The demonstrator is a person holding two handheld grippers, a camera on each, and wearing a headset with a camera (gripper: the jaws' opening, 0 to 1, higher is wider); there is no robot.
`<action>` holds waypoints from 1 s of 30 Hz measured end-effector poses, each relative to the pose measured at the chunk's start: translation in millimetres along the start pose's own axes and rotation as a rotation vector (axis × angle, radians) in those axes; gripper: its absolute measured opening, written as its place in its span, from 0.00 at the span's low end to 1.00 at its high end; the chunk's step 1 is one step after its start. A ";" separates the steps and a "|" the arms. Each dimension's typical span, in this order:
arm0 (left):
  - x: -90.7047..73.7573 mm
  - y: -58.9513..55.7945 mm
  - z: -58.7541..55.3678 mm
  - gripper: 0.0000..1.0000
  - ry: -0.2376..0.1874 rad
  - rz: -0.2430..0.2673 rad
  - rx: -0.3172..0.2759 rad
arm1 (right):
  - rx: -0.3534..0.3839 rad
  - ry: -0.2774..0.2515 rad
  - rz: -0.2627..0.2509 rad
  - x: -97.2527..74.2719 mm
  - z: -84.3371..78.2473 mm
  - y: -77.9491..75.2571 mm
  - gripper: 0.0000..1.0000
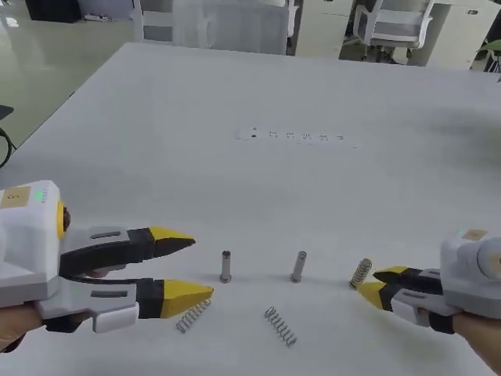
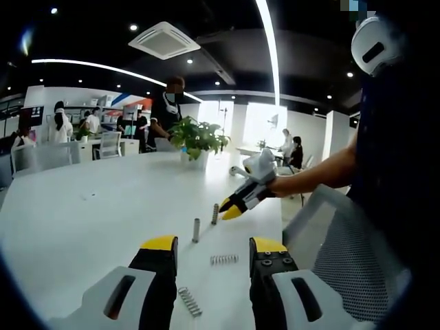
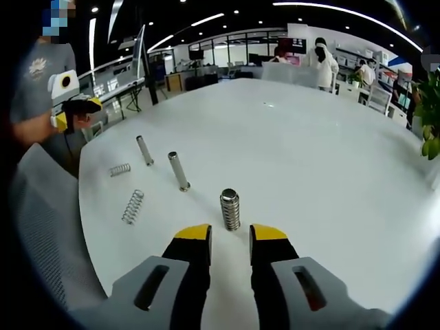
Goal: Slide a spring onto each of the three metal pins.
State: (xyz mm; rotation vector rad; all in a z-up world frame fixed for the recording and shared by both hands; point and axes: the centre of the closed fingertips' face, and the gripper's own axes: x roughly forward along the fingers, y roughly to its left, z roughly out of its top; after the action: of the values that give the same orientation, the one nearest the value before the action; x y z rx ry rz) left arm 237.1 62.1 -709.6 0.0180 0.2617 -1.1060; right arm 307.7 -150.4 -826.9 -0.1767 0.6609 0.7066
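Three metal pins stand upright in a row near the table's front edge. The left pin (image 1: 225, 266) and the middle pin (image 1: 299, 266) are bare. The right pin (image 1: 361, 272) carries a spring (image 3: 230, 209). My right gripper (image 1: 369, 283) is open, its tips just short of that pin with nothing between them. Two loose springs (image 1: 192, 315) (image 1: 280, 326) lie flat in front of the pins. My left gripper (image 1: 192, 268) is open and empty, left of the left pin and above the nearer spring (image 2: 189, 301).
The white table (image 1: 297, 180) stretches far back, with a row of small marks (image 1: 291, 136) at its middle. Office chairs (image 1: 391, 23) stand beyond the far edge. A potted plant (image 2: 198, 141) sits on the table's far end in the left gripper view.
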 end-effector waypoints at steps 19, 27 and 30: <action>0.9 -3.8 -0.1 0.36 -0.011 -0.008 0.001 | 0.057 0.180 0.144 -21.0 -14.6 59.8 0.20; 0.5 -5.6 -0.1 0.35 -0.014 -0.010 0.003 | -0.035 0.212 0.224 -14.6 15.9 100.5 0.19; -1.5 -4.8 0.8 0.35 -0.020 -0.005 0.003 | -0.072 0.201 0.247 -11.0 29.8 112.8 0.20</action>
State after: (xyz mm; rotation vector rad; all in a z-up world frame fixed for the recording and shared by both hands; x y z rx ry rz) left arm 232.3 61.2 -708.0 0.0090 0.2427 -1.1111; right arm 242.9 -60.2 -789.4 -0.2373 0.8596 0.9585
